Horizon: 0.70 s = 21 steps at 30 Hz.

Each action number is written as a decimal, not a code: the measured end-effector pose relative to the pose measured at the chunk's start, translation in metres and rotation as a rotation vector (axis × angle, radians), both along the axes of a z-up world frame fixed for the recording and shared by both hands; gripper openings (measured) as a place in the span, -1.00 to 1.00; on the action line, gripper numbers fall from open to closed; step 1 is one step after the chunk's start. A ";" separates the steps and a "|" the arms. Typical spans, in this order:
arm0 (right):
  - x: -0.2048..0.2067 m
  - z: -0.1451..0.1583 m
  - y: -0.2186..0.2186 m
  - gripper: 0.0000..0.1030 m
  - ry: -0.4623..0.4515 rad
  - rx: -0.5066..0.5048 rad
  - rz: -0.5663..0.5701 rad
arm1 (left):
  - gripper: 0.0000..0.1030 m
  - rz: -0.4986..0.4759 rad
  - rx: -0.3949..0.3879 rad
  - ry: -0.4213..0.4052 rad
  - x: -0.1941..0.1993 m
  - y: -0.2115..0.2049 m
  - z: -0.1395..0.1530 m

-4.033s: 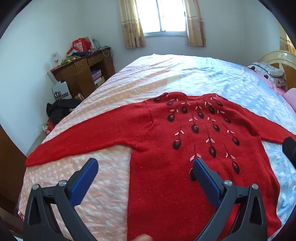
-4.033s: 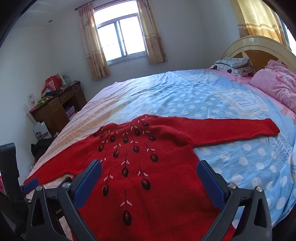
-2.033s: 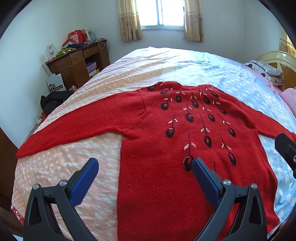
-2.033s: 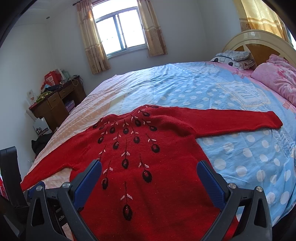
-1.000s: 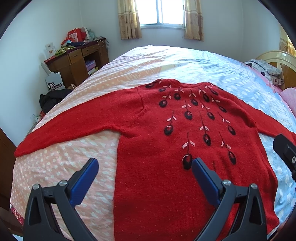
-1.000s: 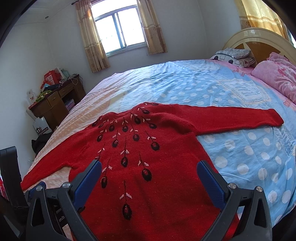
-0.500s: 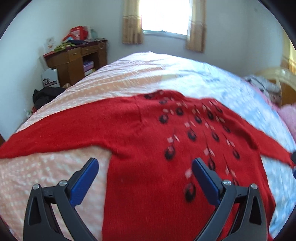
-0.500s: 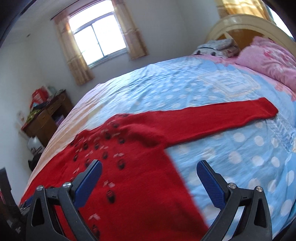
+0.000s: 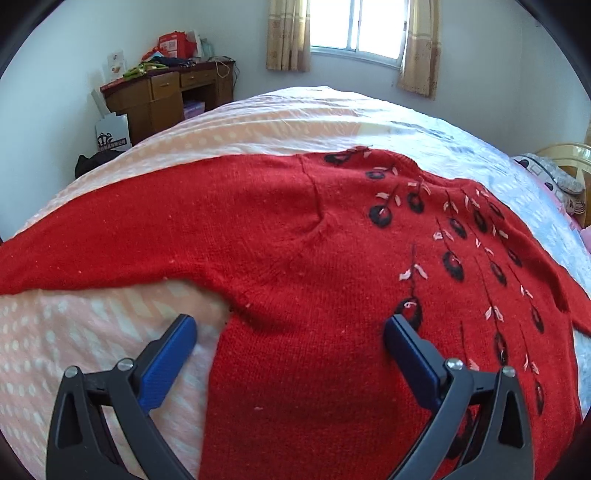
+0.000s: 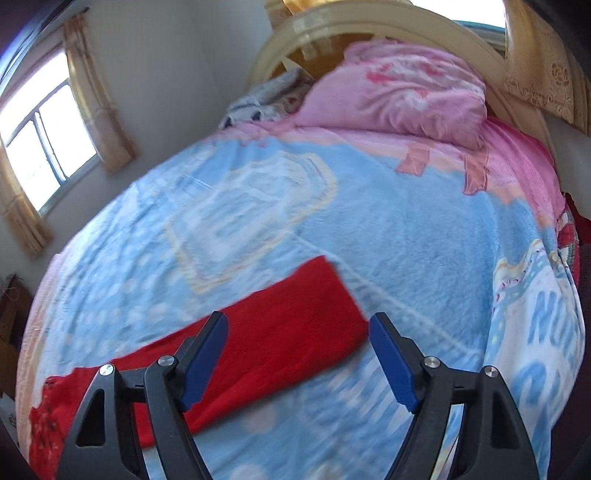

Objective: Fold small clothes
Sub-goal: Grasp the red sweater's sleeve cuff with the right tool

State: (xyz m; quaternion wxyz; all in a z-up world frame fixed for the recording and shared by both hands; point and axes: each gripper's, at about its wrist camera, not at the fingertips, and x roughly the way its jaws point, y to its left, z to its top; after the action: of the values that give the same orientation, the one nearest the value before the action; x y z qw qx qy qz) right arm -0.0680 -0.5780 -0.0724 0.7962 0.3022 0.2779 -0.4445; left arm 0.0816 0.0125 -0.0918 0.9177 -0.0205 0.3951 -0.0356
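Observation:
A red knit sweater (image 9: 314,280) with dark cherry motifs lies spread flat, front up, on the bed. My left gripper (image 9: 290,328) is open and empty, low over the sweater's left armpit, where the sleeve (image 9: 110,243) joins the body. My right gripper (image 10: 297,325) is open and empty, just above the cuff end of the other sleeve (image 10: 295,332), which lies straight on the blue blanket. The right wrist view is motion-blurred.
The bed has a pink dotted sheet (image 9: 74,339) on the left and a blue blanket (image 10: 424,240) on the right. A pink pillow (image 10: 402,88) and the headboard (image 10: 332,22) lie beyond the cuff. A wooden desk (image 9: 166,96) stands by the wall.
My left gripper has dropped closer to the sweater's left armpit. My right gripper has swung right, away from the body, and come down over the right sleeve's cuff.

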 end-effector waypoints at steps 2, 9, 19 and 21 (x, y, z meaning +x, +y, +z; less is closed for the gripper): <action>0.004 -0.018 -0.016 0.53 0.032 0.042 -0.010 | 1.00 0.000 0.016 -0.015 -0.003 -0.003 -0.001; 0.018 -0.036 -0.009 0.05 0.208 -0.066 0.000 | 1.00 -0.001 0.005 -0.047 -0.007 -0.002 -0.002; 0.044 0.028 0.021 -0.79 0.113 -0.137 0.122 | 1.00 -0.003 -0.007 -0.069 -0.008 0.002 -0.002; 0.061 0.055 0.047 -0.79 0.067 -0.172 0.198 | 1.00 -0.004 -0.009 -0.070 -0.008 0.002 -0.002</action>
State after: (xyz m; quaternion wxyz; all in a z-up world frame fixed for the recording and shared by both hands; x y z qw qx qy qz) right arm -0.0074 -0.5309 -0.0170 0.8493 0.1888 0.2936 -0.3960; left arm 0.0737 0.0141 -0.0938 0.9309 -0.0225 0.3625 -0.0398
